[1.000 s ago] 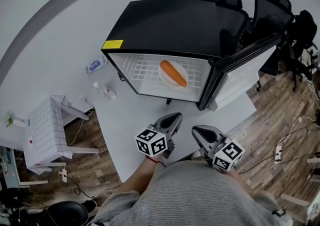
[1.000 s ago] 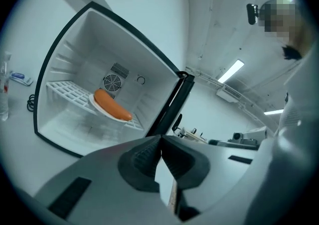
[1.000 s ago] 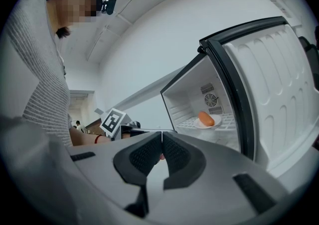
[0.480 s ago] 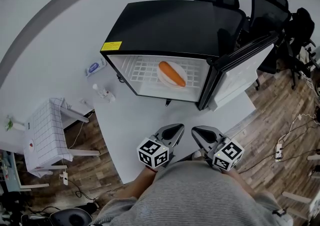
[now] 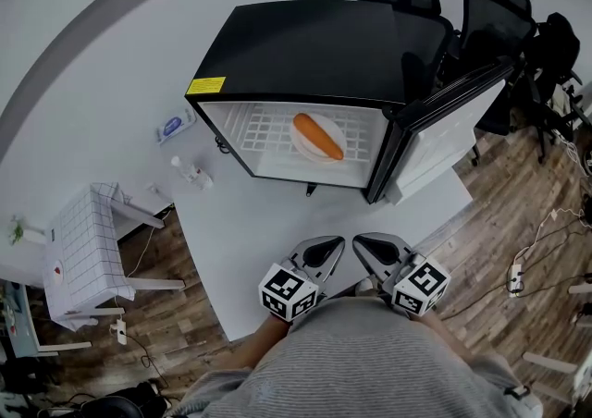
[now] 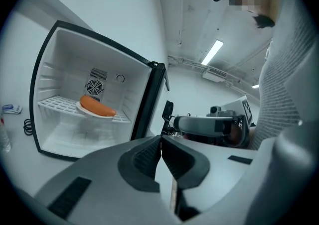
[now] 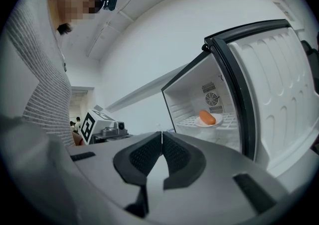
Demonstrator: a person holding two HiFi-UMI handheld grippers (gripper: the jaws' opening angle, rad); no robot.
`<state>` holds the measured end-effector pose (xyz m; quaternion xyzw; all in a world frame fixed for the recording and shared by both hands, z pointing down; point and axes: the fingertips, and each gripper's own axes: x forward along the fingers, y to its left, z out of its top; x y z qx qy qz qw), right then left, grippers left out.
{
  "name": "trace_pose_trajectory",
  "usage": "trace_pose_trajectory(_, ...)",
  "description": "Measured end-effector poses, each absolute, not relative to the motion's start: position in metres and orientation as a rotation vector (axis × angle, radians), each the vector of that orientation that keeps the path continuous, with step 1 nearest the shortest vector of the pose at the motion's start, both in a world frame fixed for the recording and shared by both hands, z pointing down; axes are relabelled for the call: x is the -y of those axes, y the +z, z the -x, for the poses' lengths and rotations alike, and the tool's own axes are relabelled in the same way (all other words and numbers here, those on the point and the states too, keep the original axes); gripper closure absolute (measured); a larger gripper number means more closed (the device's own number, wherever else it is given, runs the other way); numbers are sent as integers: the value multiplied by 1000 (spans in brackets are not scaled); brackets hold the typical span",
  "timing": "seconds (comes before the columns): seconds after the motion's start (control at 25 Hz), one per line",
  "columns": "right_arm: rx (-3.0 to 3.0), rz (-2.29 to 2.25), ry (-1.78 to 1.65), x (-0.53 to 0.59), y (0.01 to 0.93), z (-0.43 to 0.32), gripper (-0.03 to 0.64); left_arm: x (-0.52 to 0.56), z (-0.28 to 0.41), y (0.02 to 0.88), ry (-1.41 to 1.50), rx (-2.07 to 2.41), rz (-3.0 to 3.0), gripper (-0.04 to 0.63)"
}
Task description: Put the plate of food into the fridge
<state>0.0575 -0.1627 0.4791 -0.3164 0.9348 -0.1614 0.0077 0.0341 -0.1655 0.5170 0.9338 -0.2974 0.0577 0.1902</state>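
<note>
Up at twelve o'clock the plate (image 5: 297,135) rests inside the fridge (image 5: 314,46); left gripper (image 5: 326,248) and right gripper (image 5: 370,247) keep fingers pressed together.

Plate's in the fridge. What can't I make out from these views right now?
- What the orange food on the plate is: too small in every view.
- Yellow sticker print, head view: too small.
- Bottle beside the fridge: tiny in head view, cut by the left gripper view's left edge.
</note>
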Motion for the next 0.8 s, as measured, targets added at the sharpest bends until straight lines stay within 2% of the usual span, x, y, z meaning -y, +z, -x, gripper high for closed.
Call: trace_pose_trajectory(0.8,-2973,1051,-442,166,481,-58,603,162,-39,521,157,810,-2595,584)
